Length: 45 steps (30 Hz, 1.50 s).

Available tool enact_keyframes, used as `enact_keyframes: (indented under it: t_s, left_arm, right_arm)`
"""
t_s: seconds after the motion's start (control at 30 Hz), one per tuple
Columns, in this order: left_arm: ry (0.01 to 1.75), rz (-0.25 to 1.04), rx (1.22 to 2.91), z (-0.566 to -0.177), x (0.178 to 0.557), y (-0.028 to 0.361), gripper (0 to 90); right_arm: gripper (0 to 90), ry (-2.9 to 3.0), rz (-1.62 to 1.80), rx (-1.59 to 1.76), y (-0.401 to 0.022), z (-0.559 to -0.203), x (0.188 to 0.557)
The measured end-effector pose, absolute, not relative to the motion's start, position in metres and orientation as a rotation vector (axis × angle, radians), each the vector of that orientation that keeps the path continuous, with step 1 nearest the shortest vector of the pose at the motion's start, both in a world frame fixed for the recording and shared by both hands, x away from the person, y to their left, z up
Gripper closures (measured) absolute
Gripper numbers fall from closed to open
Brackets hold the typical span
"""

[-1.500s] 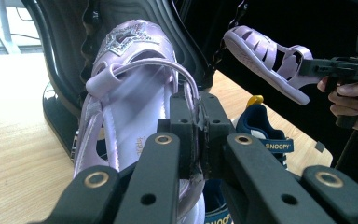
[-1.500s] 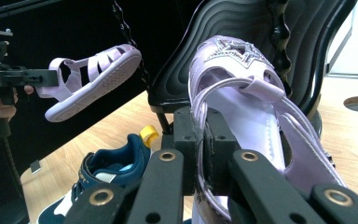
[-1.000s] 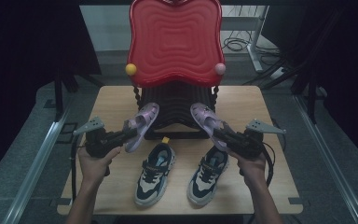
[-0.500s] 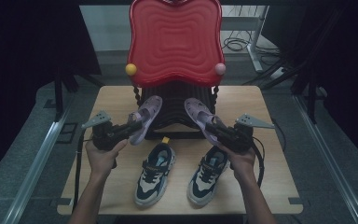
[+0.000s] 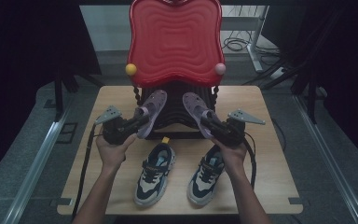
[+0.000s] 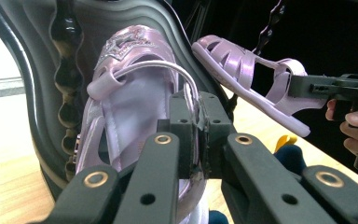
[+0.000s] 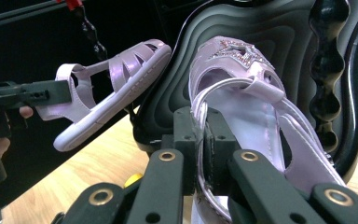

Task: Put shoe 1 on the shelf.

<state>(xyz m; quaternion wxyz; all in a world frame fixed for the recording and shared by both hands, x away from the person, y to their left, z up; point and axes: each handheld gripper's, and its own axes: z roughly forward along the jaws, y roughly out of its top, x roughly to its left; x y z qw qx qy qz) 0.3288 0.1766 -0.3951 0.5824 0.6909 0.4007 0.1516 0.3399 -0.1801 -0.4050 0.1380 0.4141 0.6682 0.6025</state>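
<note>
1. Lilac, glossy plastic forms both sandals: the left sandal [image 5: 150,112] and the right sandal [image 5: 196,111], each with a strapped upper, a smooth insole and a thin flat sole.
2. Left tool [image 6: 193,135]: jaws closed together on the thin heel strap of the left sandal, which extends straight ahead of the jaws, toe away from them.
3. Right tool [image 7: 199,140]: jaws likewise clamped on the heel strap of the right sandal, toe pointing forward.
4. Both sandals are held in the air, toes near the dark ribbed base [image 5: 177,116] of the red chair [image 5: 175,42]; whether they touch it cannot be told.
5. Handling, as a judgement: light, small shoes; the strap is soft and bends, so each sandal may swing or droop at the grip. The glossy finish looks slippery; the stiffer sole edge or heel would give a firmer hold.
6. Below the tools, a pair of dark sneakers [image 5: 154,172] with pale soles rests on the wooden surface [image 5: 270,154].
</note>
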Motion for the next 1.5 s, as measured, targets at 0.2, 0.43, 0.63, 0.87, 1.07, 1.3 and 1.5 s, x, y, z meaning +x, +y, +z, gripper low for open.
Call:
enact_keyframes:
  t_s: [0.2,0.43,0.63,0.87,1.07,1.3,1.5]
  left_arm:
    - [0.935,0.371,1.623,-0.394,0.335,0.171,86.2]
    - [0.934,0.397,1.628,-0.39,0.339,0.17,86.2]
    - [0.938,0.404,1.609,-0.387,0.347,0.168,86.1]
    - [0.942,0.422,1.599,-0.389,0.357,0.162,86.1]
    - [0.931,0.442,1.613,-0.391,0.364,0.153,86.0]
    - [0.932,0.483,1.606,-0.389,0.373,0.145,86.1]
    - [0.928,0.5,1.599,-0.388,0.381,0.143,86.1]
  right_arm:
    - [85.6,1.909,1.74,1.214,-0.175,-0.405,0.345]
    - [85.6,1.878,1.732,1.221,-0.173,-0.402,0.347]
    - [85.6,1.859,1.72,1.226,-0.166,-0.402,0.352]
    - [85.6,1.839,1.714,1.228,-0.156,-0.4,0.362]
    - [85.6,1.814,1.691,1.231,-0.149,-0.399,0.368]
    - [85.6,1.786,1.682,1.242,-0.142,-0.4,0.375]
    - [85.6,1.759,1.687,1.271,-0.138,-0.405,0.382]
